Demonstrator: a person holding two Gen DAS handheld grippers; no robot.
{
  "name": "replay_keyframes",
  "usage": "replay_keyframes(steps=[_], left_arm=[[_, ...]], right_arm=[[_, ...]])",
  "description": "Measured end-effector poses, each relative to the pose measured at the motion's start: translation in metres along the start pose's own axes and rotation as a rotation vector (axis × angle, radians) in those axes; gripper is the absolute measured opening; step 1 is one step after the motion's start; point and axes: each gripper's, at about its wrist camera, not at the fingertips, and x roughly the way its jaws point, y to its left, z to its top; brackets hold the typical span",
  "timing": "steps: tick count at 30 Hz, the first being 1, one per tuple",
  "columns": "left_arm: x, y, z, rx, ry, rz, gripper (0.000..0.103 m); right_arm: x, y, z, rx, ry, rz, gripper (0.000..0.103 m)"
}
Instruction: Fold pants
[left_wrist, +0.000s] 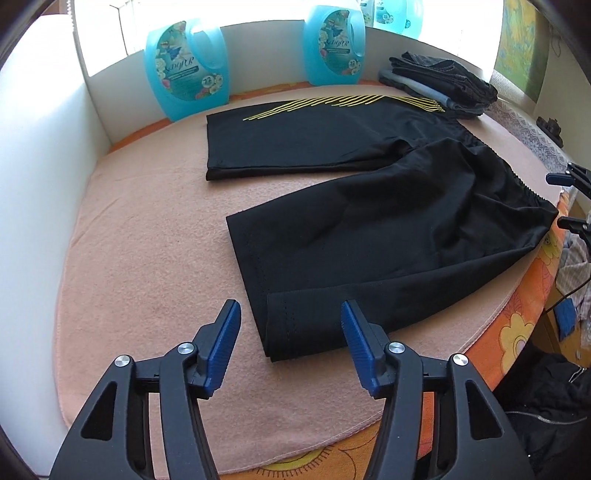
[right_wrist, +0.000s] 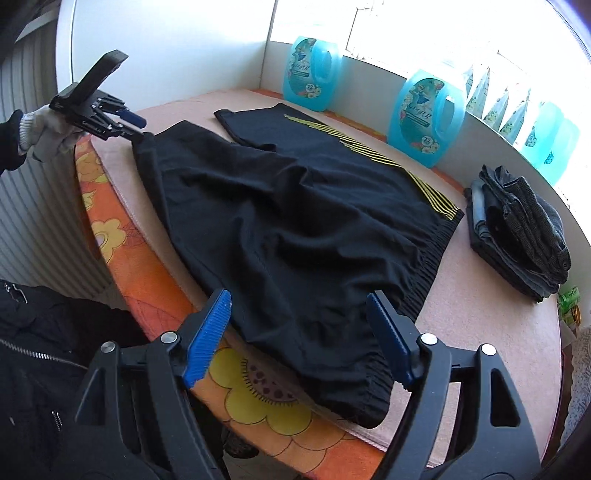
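Black shorts (left_wrist: 369, 221) with yellow stripes lie spread flat on a pink blanket (left_wrist: 147, 258), legs apart. My left gripper (left_wrist: 291, 310) hovers open over the near leg's hem corner, and its blue pads do not press the cloth. Seen from the right wrist, it (right_wrist: 140, 127) sits at the far hem, carried by a gloved hand (right_wrist: 44, 125). The right gripper (right_wrist: 297, 299) stands open above the shorts (right_wrist: 295, 206) at the elastic waistband (right_wrist: 351, 387), with the fabric lying loose under the gap. In the left wrist view the right gripper (left_wrist: 563, 201) shows at the waistband corner.
Blue detergent bottles (left_wrist: 184, 77) (left_wrist: 332, 48) stand along the white back wall. A stack of folded dark clothes (right_wrist: 517, 236) sits beyond the waistband. An orange flowered cloth (right_wrist: 258, 398) covers the table's near edge. A dark jacket (right_wrist: 37, 350) lies below the table.
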Motion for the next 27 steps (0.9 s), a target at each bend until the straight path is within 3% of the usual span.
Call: replay_keyframes(steps=[10, 15, 16, 17, 18, 24, 27], left_arm=[[0.010, -0.006, -0.001, 0.029, -0.004, -0.015, 0.055], [0.009, -0.007, -0.005, 0.020, -0.017, -0.040, 0.031], [0.008, -0.008, -0.005, 0.024, -0.018, -0.043, 0.016], [0.007, -0.009, -0.005, 0.027, -0.018, -0.050, 0.008], [0.006, -0.010, -0.006, 0.031, -0.022, -0.046, 0.008], [-0.006, -0.005, -0.001, -0.022, -0.085, -0.054, 0.006], [-0.016, -0.002, 0.002, -0.037, -0.119, -0.051, 0.005]], right_arm=[[0.028, 0.011, 0.001, -0.010, 0.041, 0.054, 0.078], [0.033, 0.007, 0.002, -0.004, 0.062, 0.053, 0.070], [0.034, 0.007, 0.002, -0.008, 0.064, 0.051, 0.069], [0.034, 0.006, 0.002, -0.011, 0.067, 0.050, 0.068], [0.035, 0.006, 0.001, -0.012, 0.070, 0.045, 0.067], [0.040, 0.004, 0.000, -0.012, 0.100, 0.052, 0.040], [0.041, 0.007, 0.002, -0.026, 0.107, 0.028, 0.020]])
